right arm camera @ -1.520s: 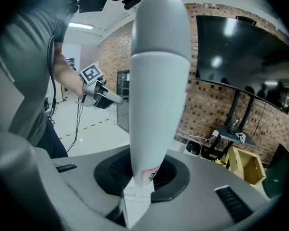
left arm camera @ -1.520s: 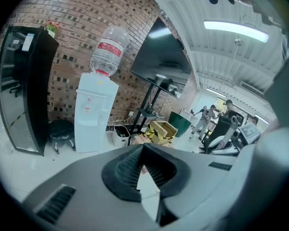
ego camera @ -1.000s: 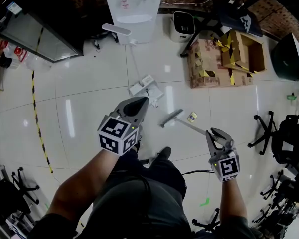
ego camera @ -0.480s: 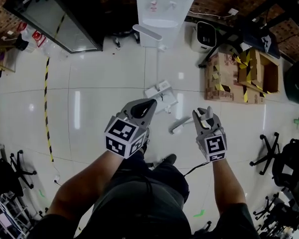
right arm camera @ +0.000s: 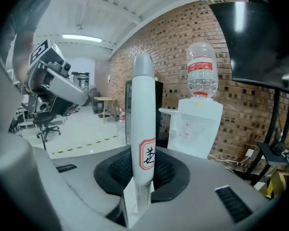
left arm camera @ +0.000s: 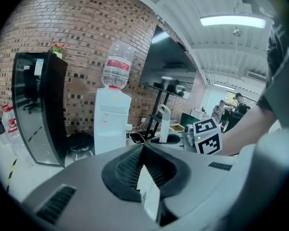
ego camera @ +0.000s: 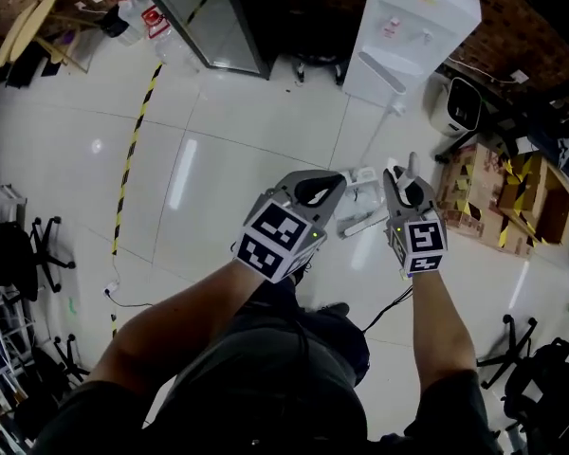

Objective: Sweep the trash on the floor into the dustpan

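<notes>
In the head view my right gripper (ego camera: 405,186) is shut on the white broom handle (ego camera: 411,167). The white broom head (ego camera: 357,224) lies on the pale tiles just left of it. A white flat dustpan (ego camera: 362,175) lies on the floor between the two grippers, partly hidden by them. My left gripper (ego camera: 313,193) is shut on nothing, close beside the right one. The right gripper view shows the handle (right arm camera: 143,129) standing upright between the jaws. In the left gripper view the jaws are closed and the right gripper's marker cube (left arm camera: 206,136) shows beyond them. I see no trash.
A white water dispenser (ego camera: 412,27) stands at the back right, with a small white appliance (ego camera: 465,104) and cardboard boxes (ego camera: 512,197) to its right. A dark glass-fronted cabinet (ego camera: 204,12) is at the back. Yellow-black tape (ego camera: 133,131) crosses the floor. Office chairs (ego camera: 24,254) stand at left.
My right gripper has swung up and left with the broom handle, ending beside the left gripper. The head view has turned, so the dispenser and boxes now sit further right.
</notes>
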Demonstrator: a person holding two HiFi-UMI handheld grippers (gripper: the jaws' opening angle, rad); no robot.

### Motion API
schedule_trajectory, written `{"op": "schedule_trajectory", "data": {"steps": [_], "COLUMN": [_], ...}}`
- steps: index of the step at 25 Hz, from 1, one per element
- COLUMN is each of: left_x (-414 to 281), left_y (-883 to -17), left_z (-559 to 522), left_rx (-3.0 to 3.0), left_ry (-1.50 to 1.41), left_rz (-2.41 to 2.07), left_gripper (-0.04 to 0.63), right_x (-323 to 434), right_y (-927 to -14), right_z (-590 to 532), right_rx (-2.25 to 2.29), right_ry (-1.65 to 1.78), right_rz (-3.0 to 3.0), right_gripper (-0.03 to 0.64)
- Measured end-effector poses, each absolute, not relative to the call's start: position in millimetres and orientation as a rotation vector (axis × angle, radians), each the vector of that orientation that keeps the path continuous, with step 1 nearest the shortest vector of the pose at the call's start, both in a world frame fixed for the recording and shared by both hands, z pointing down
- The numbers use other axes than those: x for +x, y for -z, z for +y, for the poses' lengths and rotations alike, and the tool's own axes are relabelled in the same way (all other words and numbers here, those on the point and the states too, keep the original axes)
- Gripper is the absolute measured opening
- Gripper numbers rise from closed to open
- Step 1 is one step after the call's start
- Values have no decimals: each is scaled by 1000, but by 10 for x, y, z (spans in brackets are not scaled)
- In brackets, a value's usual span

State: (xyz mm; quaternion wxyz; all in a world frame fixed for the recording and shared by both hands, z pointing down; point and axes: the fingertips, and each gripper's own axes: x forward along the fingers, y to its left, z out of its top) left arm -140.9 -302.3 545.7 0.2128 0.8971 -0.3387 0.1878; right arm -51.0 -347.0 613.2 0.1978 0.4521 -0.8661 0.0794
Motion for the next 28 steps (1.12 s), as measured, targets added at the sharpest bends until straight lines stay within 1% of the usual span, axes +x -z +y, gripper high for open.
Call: {"op": "schedule_trajectory", "data": {"steps": [3,6,12,18,23,28], "left_x": [-1541,-1507,-1264,-1111,-882,-554], "left_y": [-5368,-5346,-5315,-5059,-4815,-4451], "left_z": [-2985,-2951,-2804,-2728,-2527,-2283], "left_rx": [2480,2464,2485,2517,2551,2607], "left_ry": [-478,-454,-467,-433,-381,-346], "left_rz": [-952,-940,-882,-865,-808,-755], "left_gripper": [14,14,14,14,14,14], "right_x": [-707,-660,-365,-37,342,720], "right_y": [-5956,-5748,-5535,-5391,-5030,-4403], "right_z": [-3571,-3592,-3407,-2934,-2422,-1933], "right_rx": [1288,1323,1431,1463,1571,1757], "right_ry": [-186,-166,-194,-194,-196,-177], "right_rz": [-2461,-2476,-2461,-2398,-2379,-2393], "right_gripper": [81,81,83,82,81,83]}}
